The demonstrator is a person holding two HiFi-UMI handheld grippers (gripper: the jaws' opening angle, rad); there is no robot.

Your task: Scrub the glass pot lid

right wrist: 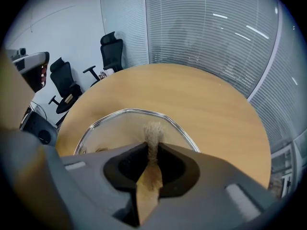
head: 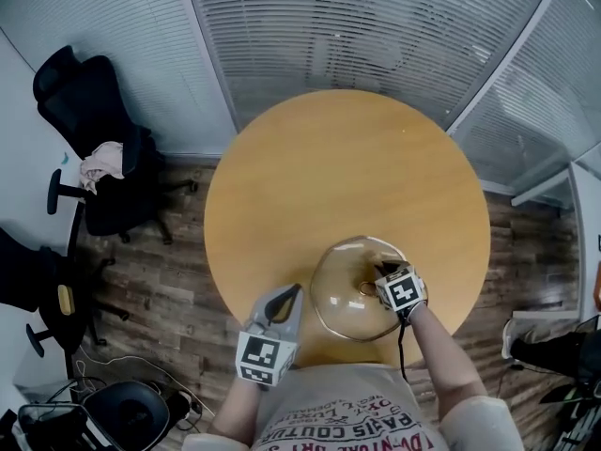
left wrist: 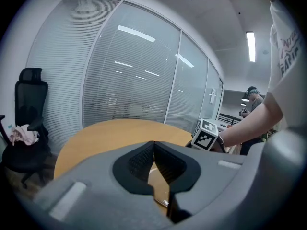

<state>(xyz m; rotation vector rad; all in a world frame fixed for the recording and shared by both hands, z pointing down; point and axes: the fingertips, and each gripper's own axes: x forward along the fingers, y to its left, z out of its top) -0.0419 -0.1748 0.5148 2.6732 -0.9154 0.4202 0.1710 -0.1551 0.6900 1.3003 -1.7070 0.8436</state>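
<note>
The glass pot lid, metal-rimmed, lies on the round wooden table near its front edge. My right gripper is over the lid's right side, beside the knob. It is shut on a tan scrubber whose fuzzy tip pokes out over the lid's glass. My left gripper is shut with nothing between its pads, its tip just left of the lid's rim. In the left gripper view its jaws meet, and part of the lid rim shows below them.
Black office chairs stand left of the table, one with a pink cloth on it. Glass walls with blinds curve behind the table. A black round object and cables lie on the floor at lower left. A person stands far off.
</note>
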